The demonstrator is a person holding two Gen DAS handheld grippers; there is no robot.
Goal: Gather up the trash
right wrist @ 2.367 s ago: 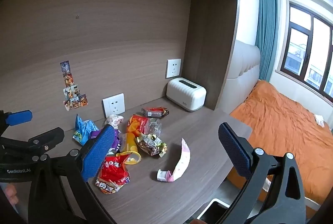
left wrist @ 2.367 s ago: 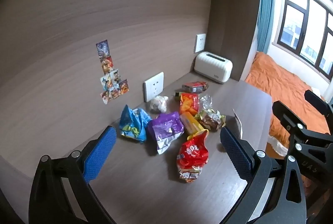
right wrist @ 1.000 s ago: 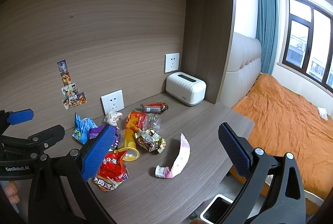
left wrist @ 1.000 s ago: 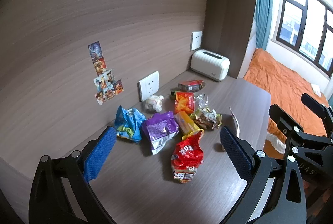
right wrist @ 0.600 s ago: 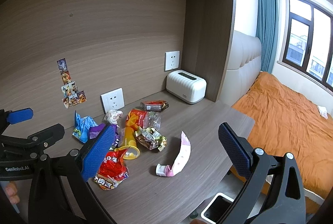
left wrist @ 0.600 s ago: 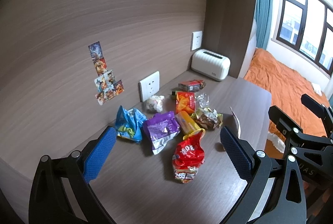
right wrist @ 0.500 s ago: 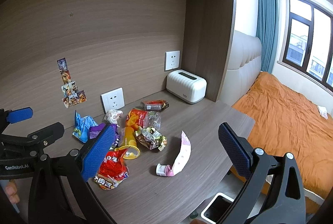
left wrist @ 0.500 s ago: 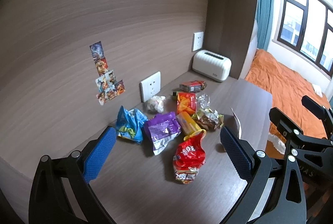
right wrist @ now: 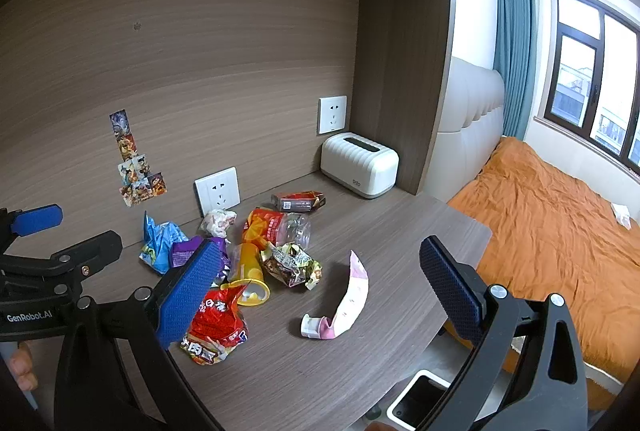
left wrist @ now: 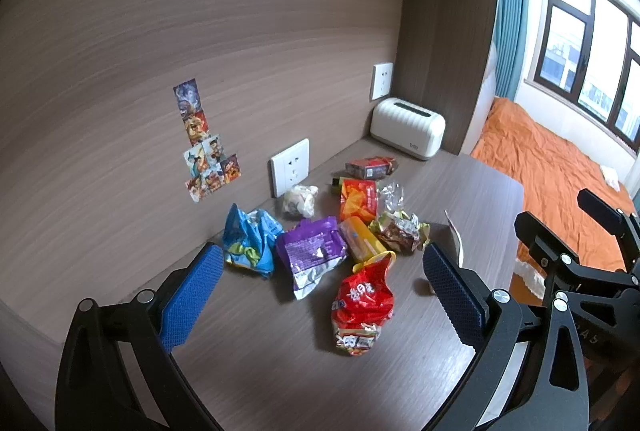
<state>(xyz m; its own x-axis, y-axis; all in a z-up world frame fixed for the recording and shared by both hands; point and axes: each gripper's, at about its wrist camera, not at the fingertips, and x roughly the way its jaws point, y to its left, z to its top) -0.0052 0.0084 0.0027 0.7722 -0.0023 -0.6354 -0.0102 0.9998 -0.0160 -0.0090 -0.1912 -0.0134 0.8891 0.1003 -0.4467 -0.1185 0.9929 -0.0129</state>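
Trash lies in a pile on the wooden desk: a red snack bag nearest me, a purple bag, a blue bag, a yellow tube, a brown crumpled wrapper, an orange packet, a crumpled tissue and a small red box. A squeezed pink-and-white tube lies apart to the right. My left gripper is open and empty above the red bag. My right gripper is open and empty above the tube.
A white ribbed box stands at the back by the desk's side panel. Wall sockets and stickers are on the back wall. A white-rimmed bin stands on the floor below the desk's edge. An orange bed lies to the right.
Both grippers drifted slightly; the view of the pile shifted a little. Both stay open and empty, and no trash has moved.
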